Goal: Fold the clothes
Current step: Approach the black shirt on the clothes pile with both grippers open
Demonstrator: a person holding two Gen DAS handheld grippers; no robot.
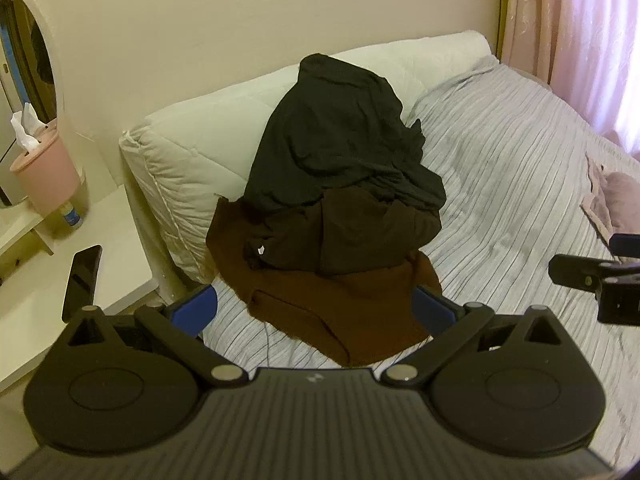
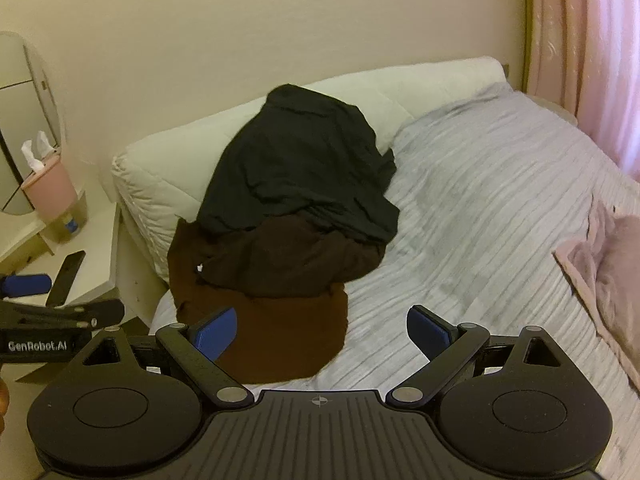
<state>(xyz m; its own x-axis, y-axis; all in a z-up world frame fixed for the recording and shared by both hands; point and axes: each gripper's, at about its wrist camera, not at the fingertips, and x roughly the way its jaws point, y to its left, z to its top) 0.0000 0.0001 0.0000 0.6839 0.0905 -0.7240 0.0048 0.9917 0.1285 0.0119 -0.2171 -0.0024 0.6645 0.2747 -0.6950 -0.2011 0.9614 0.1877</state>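
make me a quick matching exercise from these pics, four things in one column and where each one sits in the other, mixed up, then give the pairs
Things:
1. black garment
2. brown garment
3. phone
4. pink tissue box

Places:
A. lying dark-screened on the white bedside table
B. on the shelf beside the mirror, white tissue sticking out
C. top of the pile, leaning on the white pillow
D. bottom of the pile, spread on the striped sheet nearest the grippers

Pairs: 1-C, 2-D, 3-A, 4-B
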